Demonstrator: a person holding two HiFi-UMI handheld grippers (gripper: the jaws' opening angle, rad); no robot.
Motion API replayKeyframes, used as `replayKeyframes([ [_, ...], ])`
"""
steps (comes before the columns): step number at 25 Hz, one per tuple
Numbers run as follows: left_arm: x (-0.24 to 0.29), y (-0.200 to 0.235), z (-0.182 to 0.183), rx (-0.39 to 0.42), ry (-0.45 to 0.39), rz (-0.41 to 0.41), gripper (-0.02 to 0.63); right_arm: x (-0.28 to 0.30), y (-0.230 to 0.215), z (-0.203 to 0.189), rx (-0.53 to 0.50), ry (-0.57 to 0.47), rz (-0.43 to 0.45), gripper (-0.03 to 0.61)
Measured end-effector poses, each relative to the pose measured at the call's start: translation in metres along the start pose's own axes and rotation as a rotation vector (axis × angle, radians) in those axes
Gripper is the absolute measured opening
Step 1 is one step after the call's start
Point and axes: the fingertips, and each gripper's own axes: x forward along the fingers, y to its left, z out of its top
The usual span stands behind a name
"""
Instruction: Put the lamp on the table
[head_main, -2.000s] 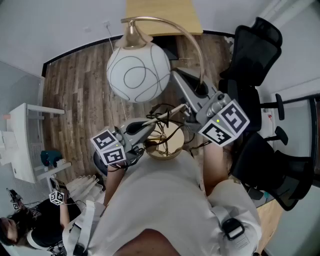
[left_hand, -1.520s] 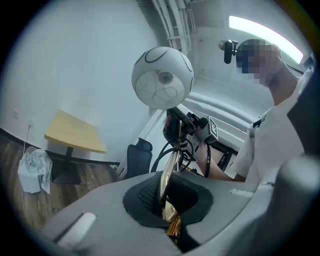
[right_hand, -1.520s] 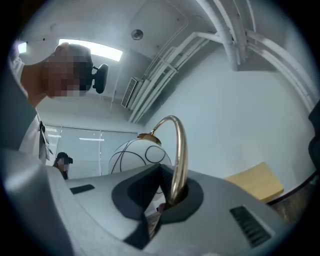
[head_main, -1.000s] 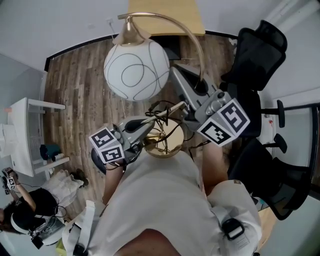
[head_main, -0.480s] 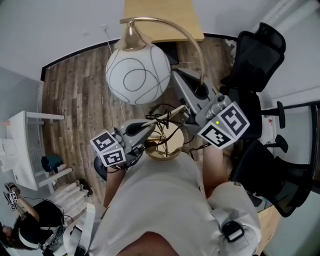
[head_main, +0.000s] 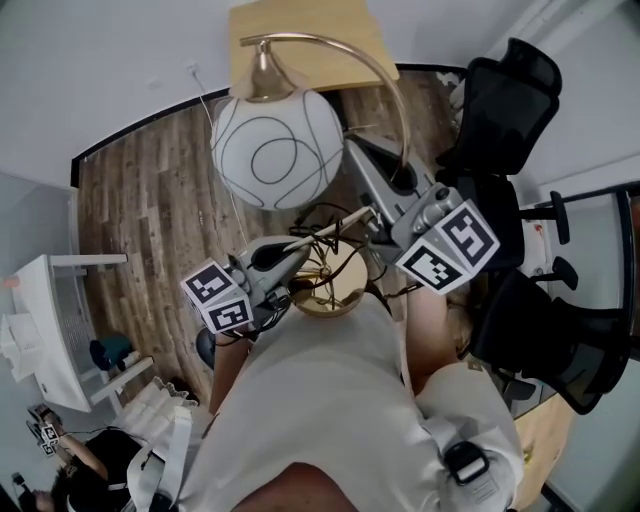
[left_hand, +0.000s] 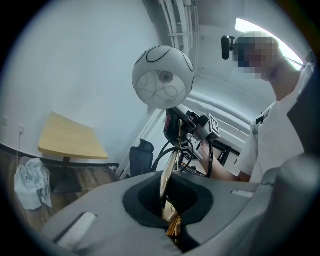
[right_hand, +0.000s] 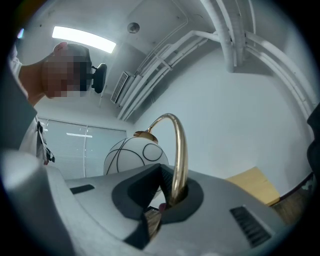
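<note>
Lamp (head_main: 275, 150) aloft in both grippers, tabletop (head_main: 300, 40) ahead.
Left gripper (left_hand: 170, 220) jaws clamp the brass stem (left_hand: 167, 175) low, right gripper (right_hand: 167, 200) jaws clamp its arc; lamp over the floor (head_main: 160, 200). Risk: thin stem could twist in the jaws, swinging the globe (left_hand: 162, 77) into the tabletop edge.

The lamp (head_main: 278, 150) seems carried slightly nearer the table (head_main: 300, 15).

You carry the lamp (head_main: 277, 150) above the wood floor (head_main: 150, 200). L gripper (head_main: 295, 252) is clamped low nr the gold base (head_main: 335, 295), R gripper (head_main: 358, 158) higher on the arc stem (head_main: 386, 78). Tan surface (head_main: 300, 40) ahead, blk chairs (head_main: 505, 90) at right.
</note>
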Motion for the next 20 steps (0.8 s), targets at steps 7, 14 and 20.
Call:
replayKeyframes([
  [7,0.005,0.026,0.017,-0.011,0.003,-0.019,0.000,0.024,-0.019,0.001,-0.005,0.009,-0.020,0.002],
  [14,0.029,0.052,0.034,-0.005,0.005,-0.006,0.000,0.041,-0.054,0.006,0.014,0.001,-0.001,0.002],
  [20,0.042,0.078,0.052,-0.013,-0.008,0.008,0.000,0.068,-0.080,0.010,0.027,0.001,0.033,0.002],
])
